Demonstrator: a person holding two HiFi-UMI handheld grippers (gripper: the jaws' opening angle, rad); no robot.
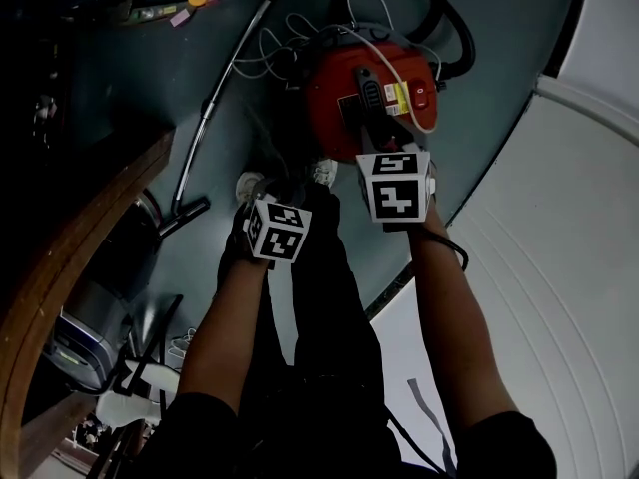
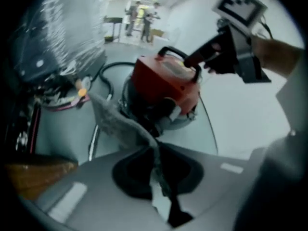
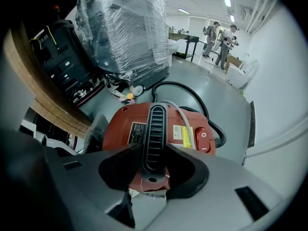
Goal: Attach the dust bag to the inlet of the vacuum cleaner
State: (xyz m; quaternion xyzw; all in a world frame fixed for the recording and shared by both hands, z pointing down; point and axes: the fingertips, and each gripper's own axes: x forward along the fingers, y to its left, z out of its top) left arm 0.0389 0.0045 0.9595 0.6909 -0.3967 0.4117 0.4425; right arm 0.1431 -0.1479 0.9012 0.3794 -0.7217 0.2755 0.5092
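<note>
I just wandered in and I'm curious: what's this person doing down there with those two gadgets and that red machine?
A person stands over a round red vacuum cleaner on the floor, with a handheld gripper in each hand. The right gripper has its jaws closed on the vacuum's black ribbed carry handle. The left gripper pinches a floppy grey fabric dust bag between its jaws, beside the vacuum. The bag does not look fitted to the inlet yet.

Right gripper jaws clamping black ribbed handle between them, red vacuum cleaner directly beneath, black hose beyond.
</note>
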